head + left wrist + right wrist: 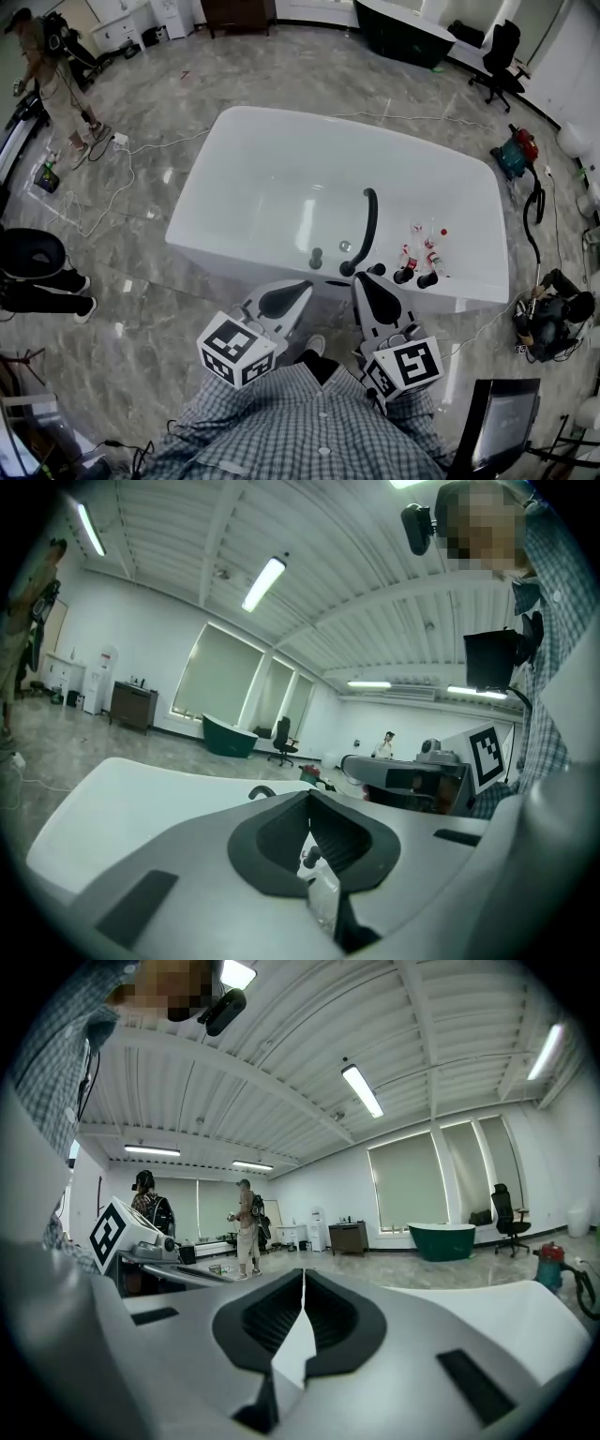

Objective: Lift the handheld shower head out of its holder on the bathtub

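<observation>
A white bathtub (234, 187) fills the middle of the head view. On its near rim a black handheld shower head (367, 225) arches up from its holder, with black knobs (403, 275) beside it. My left gripper (306, 286) is shut and empty, hanging just short of the near rim, left of the holder. My right gripper (360, 279) is also shut and empty, its tip right next to the holder's base; I cannot tell if it touches. In the left gripper view the shut jaws (309, 832) point over the tub (122, 803). The right gripper (303, 1302) shows pads pressed together.
A person (52, 75) stands at the back left near cables (112, 187) on the marble floor. At the right a red and teal vacuum (517, 150) and a crouching person (555, 314) flank the tub. A dark tub (403, 30) and an office chair (497, 56) stand behind.
</observation>
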`<state>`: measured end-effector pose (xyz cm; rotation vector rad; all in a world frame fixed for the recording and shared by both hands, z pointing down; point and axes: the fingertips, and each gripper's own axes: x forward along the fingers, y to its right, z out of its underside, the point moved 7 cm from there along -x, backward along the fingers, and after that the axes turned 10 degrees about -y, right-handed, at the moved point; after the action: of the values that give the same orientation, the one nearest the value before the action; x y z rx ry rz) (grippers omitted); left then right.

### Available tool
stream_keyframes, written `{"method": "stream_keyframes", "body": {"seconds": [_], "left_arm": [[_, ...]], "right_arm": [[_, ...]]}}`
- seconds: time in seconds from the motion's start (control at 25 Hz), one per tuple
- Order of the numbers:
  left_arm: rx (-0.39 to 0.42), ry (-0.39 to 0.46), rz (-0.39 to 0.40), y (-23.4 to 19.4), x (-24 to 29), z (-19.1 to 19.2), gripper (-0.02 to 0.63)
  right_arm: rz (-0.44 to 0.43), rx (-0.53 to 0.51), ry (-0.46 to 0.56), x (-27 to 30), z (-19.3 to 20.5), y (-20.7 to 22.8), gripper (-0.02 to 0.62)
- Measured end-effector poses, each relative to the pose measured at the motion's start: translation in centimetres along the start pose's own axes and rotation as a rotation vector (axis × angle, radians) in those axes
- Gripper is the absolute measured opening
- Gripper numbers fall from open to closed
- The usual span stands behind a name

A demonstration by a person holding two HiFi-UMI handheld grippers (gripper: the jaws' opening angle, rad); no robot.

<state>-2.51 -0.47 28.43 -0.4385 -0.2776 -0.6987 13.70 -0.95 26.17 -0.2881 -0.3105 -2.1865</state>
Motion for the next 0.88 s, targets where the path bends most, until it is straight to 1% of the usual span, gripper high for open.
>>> {"method": "stream_keyframes", "body": {"seconds": [0.24, 0.52, 0.68, 0.8, 0.88], "left_arm": [[-0.025, 0.022, -0.030, -1.2, 2.9, -1.1, 0.009], [-0.042, -0.005, -0.059, -2.5, 4.7, -0.5, 0.009], [-0.041, -0.017, -0.053, -3.7, 5.8, 0.3, 0.009], [-0.064, 0.026, -0.021, -4.5, 6.4, 0.6, 0.009], [-0.065, 0.038, 0.001, -5.4, 6.8, 0.8, 0.009]], "right_arm": [[-0.020, -0.004, -0.012, 1.5, -0.1, 3.4, 0.020], [-0.039, 0.015, -0.051, 3.5, 1.7, 5.4, 0.020], [-0.046, 0.007, -0.081, 4.9, 2.9, 5.6, 0.020], [-0.054, -0.003, -0.080, 6.0, 3.7, 5.6, 0.020], [-0.050, -0.004, -0.072, 7.0, 4.1, 5.4, 0.020]]}}
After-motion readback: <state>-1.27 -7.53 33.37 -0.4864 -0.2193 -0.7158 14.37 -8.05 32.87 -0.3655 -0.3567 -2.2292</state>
